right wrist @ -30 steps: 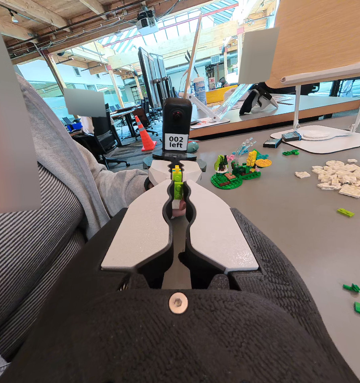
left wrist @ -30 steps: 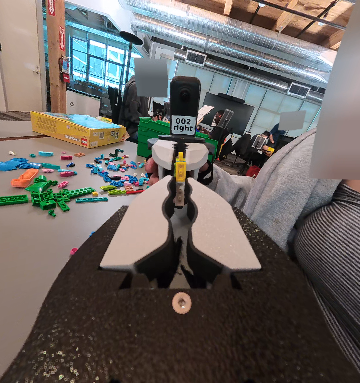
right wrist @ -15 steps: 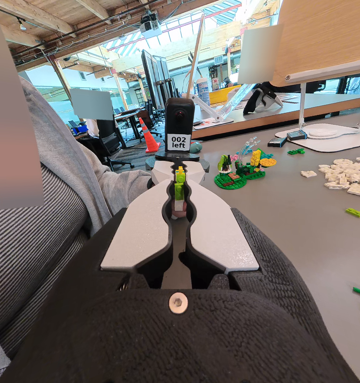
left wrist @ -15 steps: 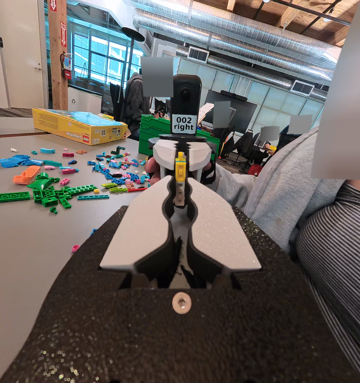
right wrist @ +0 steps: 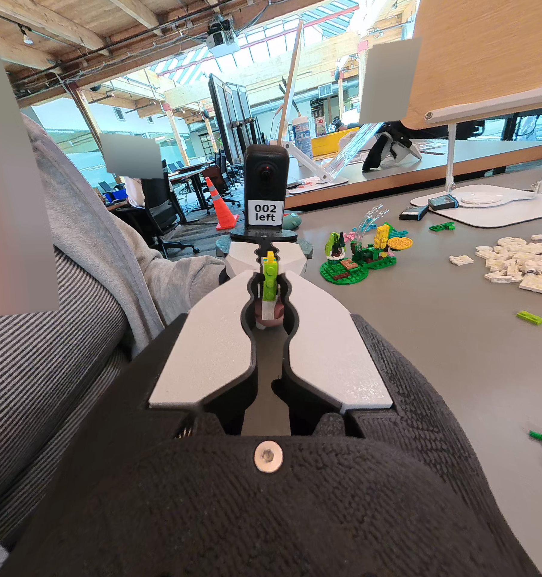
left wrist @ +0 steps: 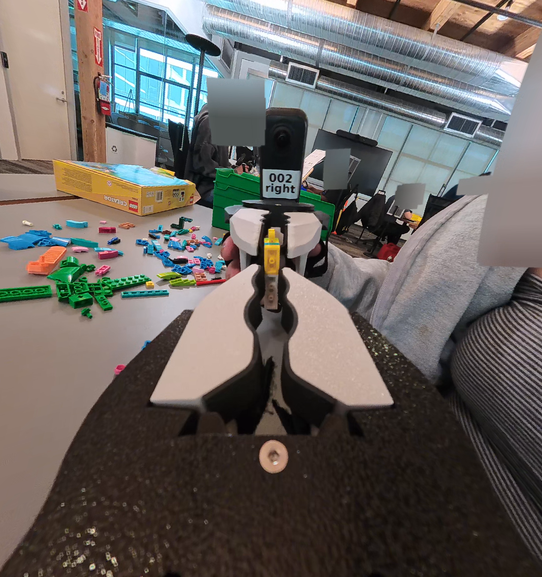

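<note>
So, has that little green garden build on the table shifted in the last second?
No. The green garden build stays put, with the same spacing from the loose white piece to its right.

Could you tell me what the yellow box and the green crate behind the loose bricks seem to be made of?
The yellow box looks like printed cardboard with a slight sheen: thin creased edges and an open flap at its end. The green crate looks like moulded plastic, smooth and slightly glossy, with stepped ridges along its rim. Neither can be confirmed by look alone.
</note>
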### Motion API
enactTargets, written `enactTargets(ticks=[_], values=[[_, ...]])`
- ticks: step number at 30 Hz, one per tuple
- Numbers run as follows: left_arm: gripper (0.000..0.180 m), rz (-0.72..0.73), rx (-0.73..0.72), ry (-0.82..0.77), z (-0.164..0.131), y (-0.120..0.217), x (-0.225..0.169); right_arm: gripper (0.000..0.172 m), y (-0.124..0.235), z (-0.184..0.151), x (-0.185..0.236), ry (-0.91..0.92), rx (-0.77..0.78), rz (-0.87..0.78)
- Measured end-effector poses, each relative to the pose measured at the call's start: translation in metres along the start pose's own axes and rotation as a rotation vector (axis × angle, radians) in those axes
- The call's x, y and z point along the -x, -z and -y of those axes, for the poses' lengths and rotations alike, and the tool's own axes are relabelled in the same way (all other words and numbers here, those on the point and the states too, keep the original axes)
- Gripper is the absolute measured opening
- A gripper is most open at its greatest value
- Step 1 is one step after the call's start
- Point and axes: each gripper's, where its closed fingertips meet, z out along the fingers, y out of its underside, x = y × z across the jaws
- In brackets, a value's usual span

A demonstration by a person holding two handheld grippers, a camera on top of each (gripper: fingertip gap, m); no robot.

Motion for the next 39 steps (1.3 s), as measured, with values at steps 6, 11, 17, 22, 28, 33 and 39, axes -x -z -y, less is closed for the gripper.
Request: enactTargets(ticks=[6, 11, 17, 22, 28, 33, 39], values=[[0.008, -0.016, 0.008, 0.004, -0.002, -0.003, -0.003, 0.02, 0.001, 0.004, 0.004, -0.025, -0.022, 0.038], [0.008, -0.031, -0.001, 0.013, -0.001, -0.003, -0.005, 0.006, -0.002, -0.001, 0.004, 0.014, 0.005, 0.015], [0.008, -0.34, -0.057, 0.079, 0.01, 0.0, -0.049, 0.007, 0.007, 0.008, 0.038, -0.041, -0.037, 0.272], [0.008, -0.231, -0.157, 0.112, 0.027, 0.016, -0.023, 0.006, 0.038, 0.029, 0.012, -0.118, -0.137, 0.206], [0.008, 0.215, -0.197, -0.104, 0.032, 0.031, 0.028, 0.006, 0.05, -0.057, -0.046, 0.158, 0.534, -0.293], [0.008, 0.44, -0.228, -0.275, 0.042, 0.047, 0.041, 0.006, 0.046, -0.092, -0.055, 0.227, 0.756, -0.361], [0.008, 0.416, -0.188, -0.283, 0.036, 0.039, 0.038, 0.02, 0.044, -0.105, -0.053, 0.233, 0.812, -0.352]])
